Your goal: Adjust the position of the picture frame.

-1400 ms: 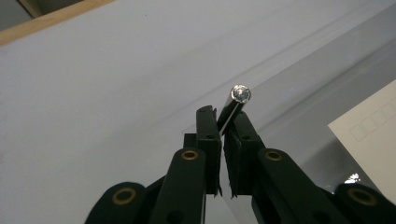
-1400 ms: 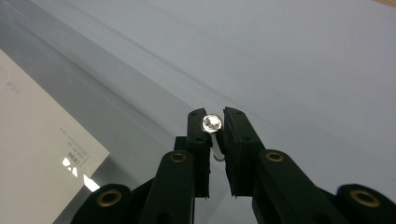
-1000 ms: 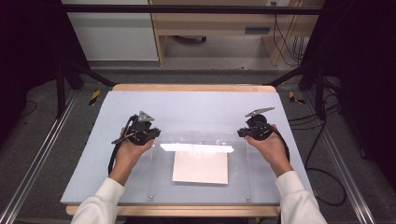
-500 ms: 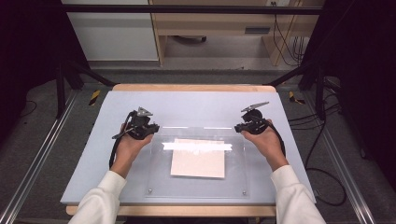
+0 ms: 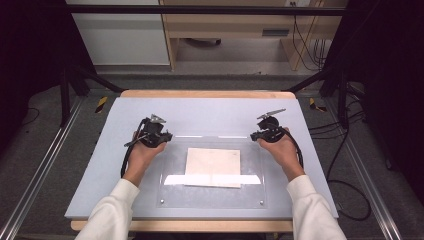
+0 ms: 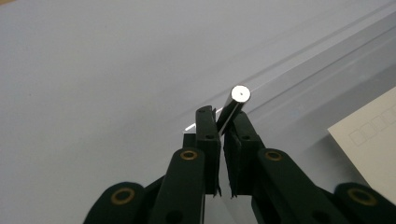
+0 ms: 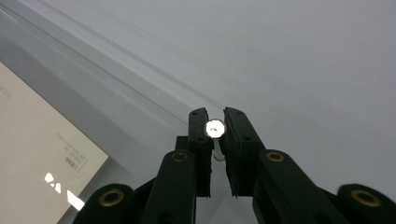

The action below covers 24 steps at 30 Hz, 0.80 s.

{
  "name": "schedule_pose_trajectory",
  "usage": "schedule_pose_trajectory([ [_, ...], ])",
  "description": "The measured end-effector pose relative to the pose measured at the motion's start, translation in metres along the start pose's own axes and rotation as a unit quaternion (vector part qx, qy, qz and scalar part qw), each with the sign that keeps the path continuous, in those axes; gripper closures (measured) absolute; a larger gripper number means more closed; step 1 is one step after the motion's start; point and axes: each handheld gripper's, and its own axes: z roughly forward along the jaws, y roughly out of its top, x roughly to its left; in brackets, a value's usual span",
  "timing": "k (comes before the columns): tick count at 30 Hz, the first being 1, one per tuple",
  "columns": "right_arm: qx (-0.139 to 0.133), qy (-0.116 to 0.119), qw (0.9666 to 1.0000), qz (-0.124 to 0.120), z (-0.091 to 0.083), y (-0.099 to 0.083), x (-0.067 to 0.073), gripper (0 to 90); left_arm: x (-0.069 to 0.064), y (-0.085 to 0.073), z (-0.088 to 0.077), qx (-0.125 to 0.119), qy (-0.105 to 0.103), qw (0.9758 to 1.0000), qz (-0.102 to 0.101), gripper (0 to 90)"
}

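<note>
gripping shiny round steel pegs [image 6: 232, 112]

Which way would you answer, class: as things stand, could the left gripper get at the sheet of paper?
Probably not. The left gripper is shut on a metal post of the clear plate, and that plate seems to cover the paper.

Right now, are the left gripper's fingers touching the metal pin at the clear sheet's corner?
Touching. In the left gripper view the fingers are closed on the metal pin, pads pressed against its shaft on both sides, with its bright round end sticking out above them.
</note>
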Motion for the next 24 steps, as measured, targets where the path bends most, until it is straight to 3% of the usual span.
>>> schedule_pose_trajectory([
  [16,-0.015,-0.017,0.9997,0.009,0.011,-0.008,0.001,83.3,0.0,-0.003,0.011,0.008,0.006,0.9999,-0.005,84.5],
  [24,-0.026,-0.043,0.9987,-0.002,0.013,-0.011,0.007,84.8,-0.002,-0.006,0.013,0.005,0.015,0.9998,-0.011,84.6],
])
